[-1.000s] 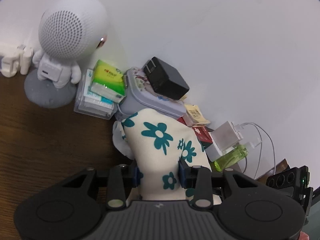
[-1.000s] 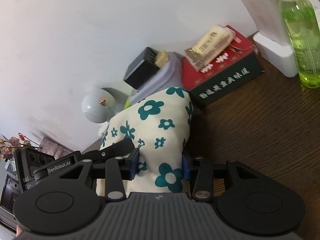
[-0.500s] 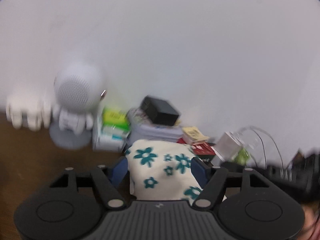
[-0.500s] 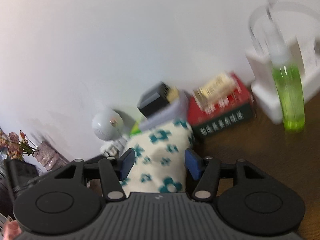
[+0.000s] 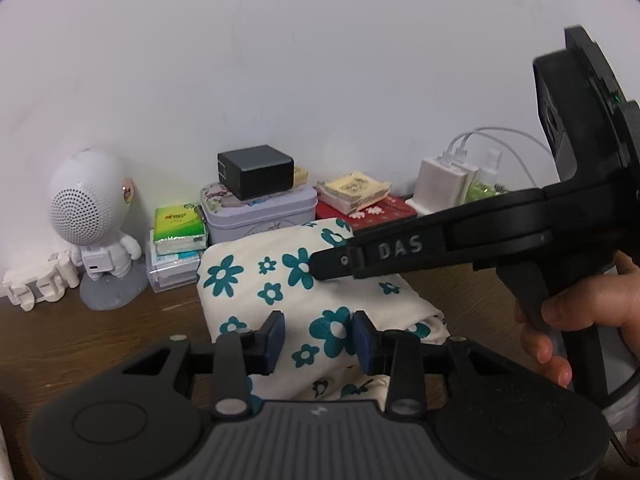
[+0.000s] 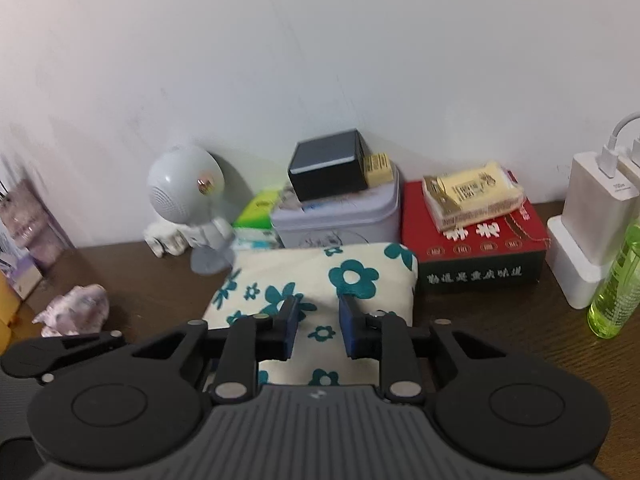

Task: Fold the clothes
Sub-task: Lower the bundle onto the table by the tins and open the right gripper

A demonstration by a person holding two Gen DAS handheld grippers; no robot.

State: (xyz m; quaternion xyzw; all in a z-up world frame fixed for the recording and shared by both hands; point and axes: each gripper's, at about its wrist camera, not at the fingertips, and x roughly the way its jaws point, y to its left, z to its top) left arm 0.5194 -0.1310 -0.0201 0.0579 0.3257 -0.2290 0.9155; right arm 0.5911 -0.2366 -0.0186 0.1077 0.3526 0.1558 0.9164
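I have just let go of the folded flowery cloth [image 5: 304, 280] on the worktop [image 6: 500, 320], both my left claw [image 5: 318, 338] and right claw [image 6: 318, 328] closing a little yet pinching nothing, so next I think I pull back.

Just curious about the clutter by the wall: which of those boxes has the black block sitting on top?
The pale lilac tin, left of the red box. It carries the black block; the red box holds only a yellowish packet.
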